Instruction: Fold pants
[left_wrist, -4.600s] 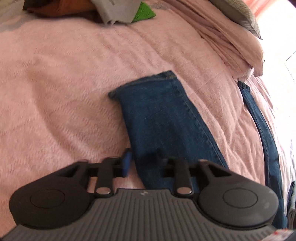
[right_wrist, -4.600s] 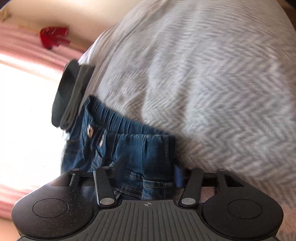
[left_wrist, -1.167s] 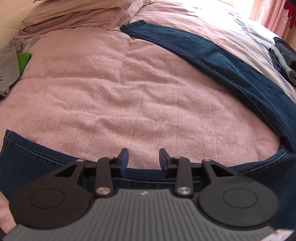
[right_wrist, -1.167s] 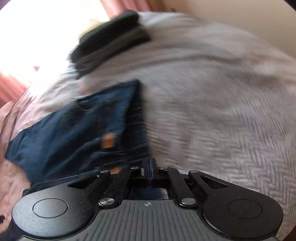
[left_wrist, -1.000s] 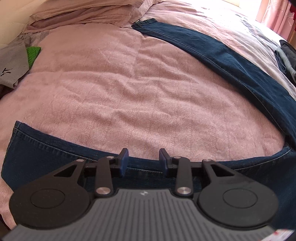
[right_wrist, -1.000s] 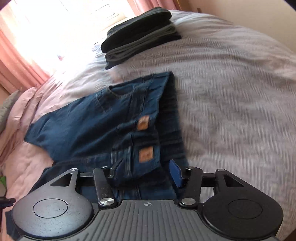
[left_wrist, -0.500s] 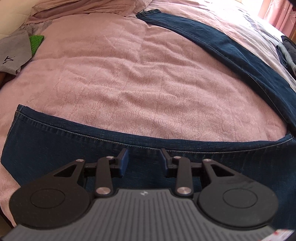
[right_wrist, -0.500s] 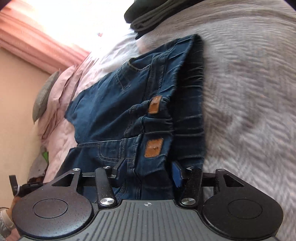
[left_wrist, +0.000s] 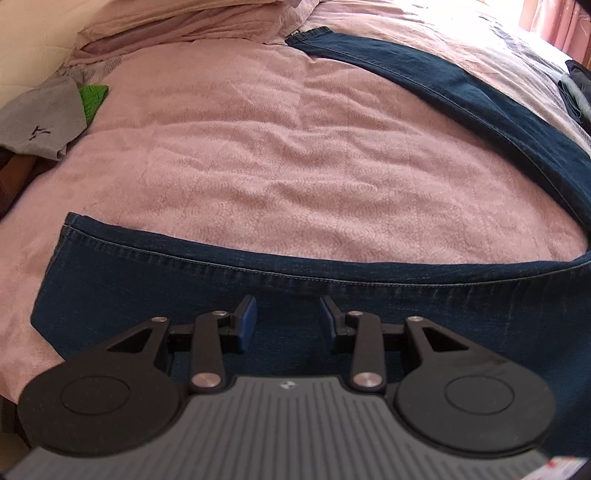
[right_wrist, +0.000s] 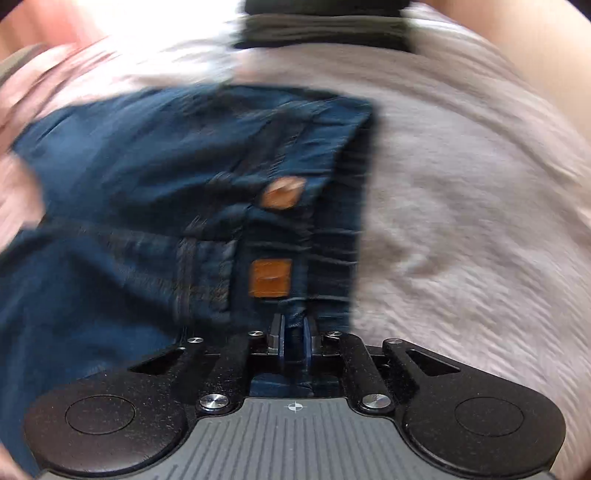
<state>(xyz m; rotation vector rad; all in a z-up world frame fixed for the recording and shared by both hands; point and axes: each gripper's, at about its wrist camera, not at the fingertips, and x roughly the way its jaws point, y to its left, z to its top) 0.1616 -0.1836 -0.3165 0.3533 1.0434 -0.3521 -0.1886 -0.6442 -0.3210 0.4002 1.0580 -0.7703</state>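
Dark blue jeans (left_wrist: 184, 280) lie spread on a pink bedspread (left_wrist: 295, 147), one leg across the front and the other leg (left_wrist: 461, 92) running to the far right. My left gripper (left_wrist: 287, 306) hovers over the near leg, open, with nothing pinched between its blue pads. In the blurred right wrist view the jeans' waist end (right_wrist: 147, 166), with a tan leather patch (right_wrist: 269, 277), lies doubled over. My right gripper (right_wrist: 294, 328) has its jaws closing tight on a bunch of denim at the waistband, just below the patch.
A grey shirt (left_wrist: 37, 118) and a green item (left_wrist: 94, 96) lie at the bed's left edge, with pillows (left_wrist: 166, 18) at the back. Folded dark clothes (right_wrist: 325, 22) are stacked beyond the jeans on a grey-white herringbone blanket (right_wrist: 461, 184).
The right gripper's jaws went from wide apart around the waistband to pinched on it, and the view rolled. The left gripper drifted over the near leg, more denim showing under it.
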